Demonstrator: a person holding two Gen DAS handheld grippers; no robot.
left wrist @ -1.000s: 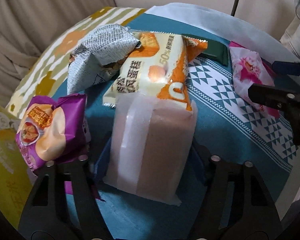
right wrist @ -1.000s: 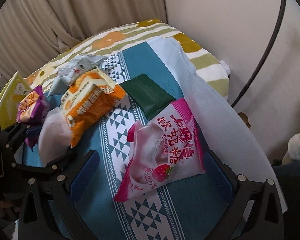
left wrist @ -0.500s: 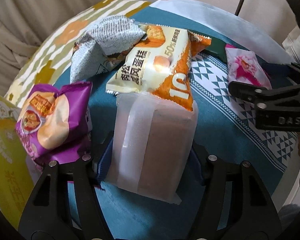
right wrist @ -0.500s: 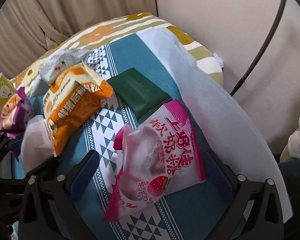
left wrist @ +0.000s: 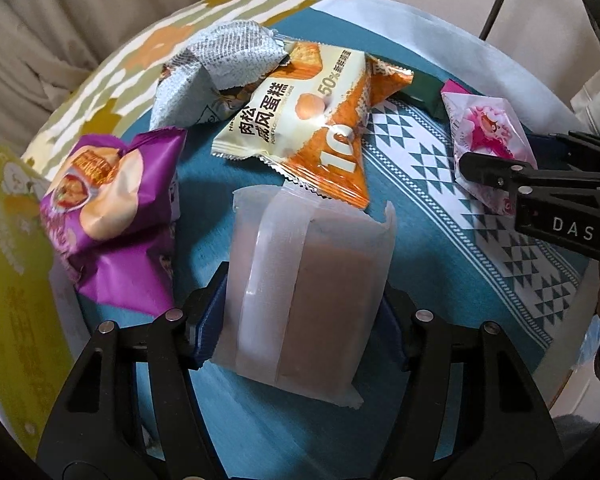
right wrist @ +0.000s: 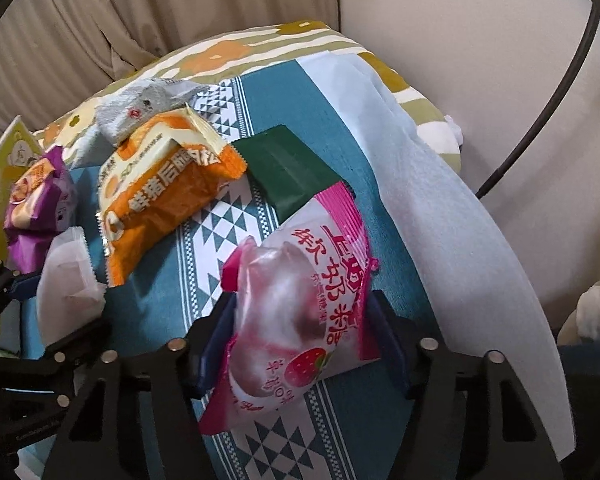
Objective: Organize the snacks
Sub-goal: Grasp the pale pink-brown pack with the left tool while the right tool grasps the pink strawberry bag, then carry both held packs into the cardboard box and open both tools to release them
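My left gripper is shut on a frosted white snack packet, with a blue pad on each of its sides. My right gripper is shut on a pink strawberry candy bag and holds it tilted above the cloth; the bag also shows in the left wrist view. An orange cake packet, a grey crumpled packet, a purple packet and a dark green packet lie on the teal patterned cloth.
A yellow-green box stands at the left edge. A white sheet drapes over the right side of the cloth. A floral cushion, curtains and a wall with a black cable lie behind.
Both grippers closed from open onto their packets. The right gripper lifted the pink bag, which now stands tilted up off the cloth. The left view shifted slightly.
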